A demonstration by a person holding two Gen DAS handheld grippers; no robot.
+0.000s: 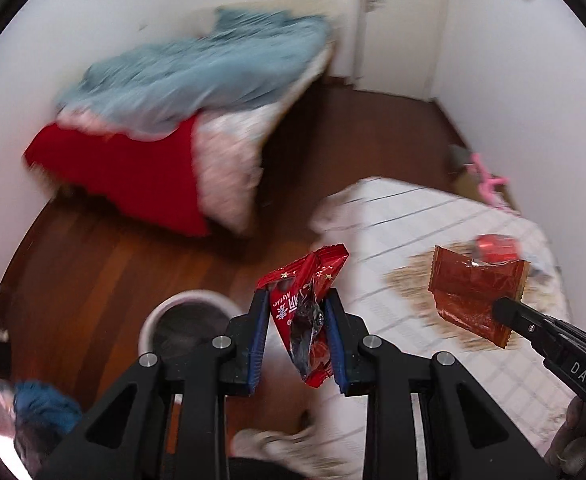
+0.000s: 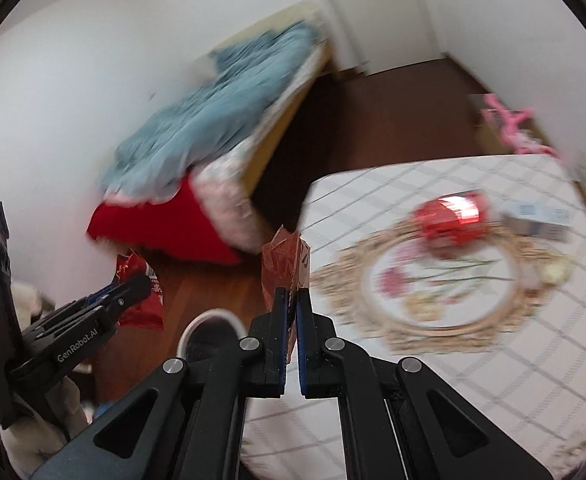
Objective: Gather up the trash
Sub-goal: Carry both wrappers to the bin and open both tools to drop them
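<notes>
Two wrappers are held: the left hand-held gripper (image 1: 299, 300) pinches one red snack wrapper (image 1: 307, 312), the right hand-held gripper (image 2: 291, 294) one orange-brown wrapper (image 2: 283, 264). One white bin (image 1: 185, 308) stands on the floor; one red can (image 2: 449, 216) lies on the desk (image 2: 493, 360).

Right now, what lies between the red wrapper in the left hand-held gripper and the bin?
Only bare wood floor separates red wrapper from white bin, seen in the left wrist view.

Glossy foil wrapper (image 1: 307, 312), polished wood floor (image 1: 133, 264)
</notes>
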